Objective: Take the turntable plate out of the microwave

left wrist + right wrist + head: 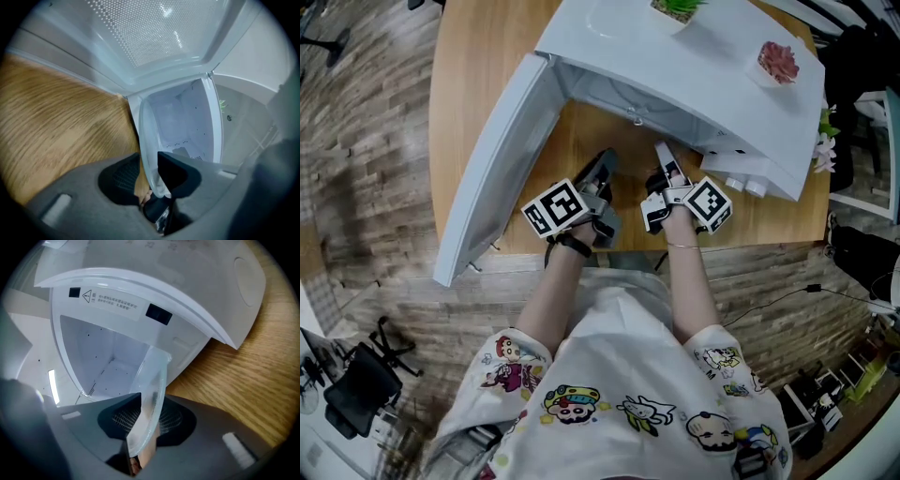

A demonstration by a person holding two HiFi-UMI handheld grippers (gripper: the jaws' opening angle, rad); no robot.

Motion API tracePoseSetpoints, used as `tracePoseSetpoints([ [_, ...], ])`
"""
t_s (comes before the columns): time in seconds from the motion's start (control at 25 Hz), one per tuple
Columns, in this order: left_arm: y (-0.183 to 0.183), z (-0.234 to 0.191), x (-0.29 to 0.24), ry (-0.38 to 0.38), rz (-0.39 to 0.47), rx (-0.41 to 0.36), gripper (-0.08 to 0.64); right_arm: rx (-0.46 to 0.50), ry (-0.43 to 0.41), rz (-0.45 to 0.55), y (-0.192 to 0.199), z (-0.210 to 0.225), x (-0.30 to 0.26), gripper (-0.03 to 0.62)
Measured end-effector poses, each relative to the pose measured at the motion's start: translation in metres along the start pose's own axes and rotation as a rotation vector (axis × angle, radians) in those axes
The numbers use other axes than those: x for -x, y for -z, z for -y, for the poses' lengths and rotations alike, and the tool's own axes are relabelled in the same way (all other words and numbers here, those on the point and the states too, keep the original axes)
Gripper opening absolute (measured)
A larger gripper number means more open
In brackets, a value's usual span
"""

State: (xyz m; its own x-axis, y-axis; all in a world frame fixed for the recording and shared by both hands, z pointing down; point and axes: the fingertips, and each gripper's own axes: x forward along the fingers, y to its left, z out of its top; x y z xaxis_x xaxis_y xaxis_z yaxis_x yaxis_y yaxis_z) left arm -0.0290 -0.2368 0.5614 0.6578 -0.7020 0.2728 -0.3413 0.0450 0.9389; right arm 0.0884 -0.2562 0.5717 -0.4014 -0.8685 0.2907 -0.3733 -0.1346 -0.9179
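The clear glass turntable plate (149,150) stands on edge in front of the open white microwave (694,84), and both grippers reach its rim. In the left gripper view the rim lies between the jaws of my left gripper (146,165). It rests against the right pad, and a gap with wood showing separates it from the left pad. In the right gripper view the plate (153,380) runs between the two pads of my right gripper (143,414), which close on it from both sides. From the head view my left gripper (605,171) and right gripper (667,167) sit side by side at the oven's mouth.
The microwave door (492,169) swings wide open to the left, over the wooden table (478,66). A green plant (680,7) and a pink ornament (778,61) sit on the oven's top. The table's front edge lies just behind the grippers.
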Motion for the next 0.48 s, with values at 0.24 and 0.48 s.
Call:
tracePoseSetpoints([
  [0.24, -0.029, -0.008, -0.017, 0.004, 0.046, 0.017, 0.166, -0.016, -0.011, 0.007, -0.001, 0.000, 0.000, 0.100],
  [0.48, -0.040, -0.007, -0.027, -0.013, 0.047, -0.023, 0.074, -0.014, -0.010, 0.012, 0.000, 0.001, 0.000, 0.100],
])
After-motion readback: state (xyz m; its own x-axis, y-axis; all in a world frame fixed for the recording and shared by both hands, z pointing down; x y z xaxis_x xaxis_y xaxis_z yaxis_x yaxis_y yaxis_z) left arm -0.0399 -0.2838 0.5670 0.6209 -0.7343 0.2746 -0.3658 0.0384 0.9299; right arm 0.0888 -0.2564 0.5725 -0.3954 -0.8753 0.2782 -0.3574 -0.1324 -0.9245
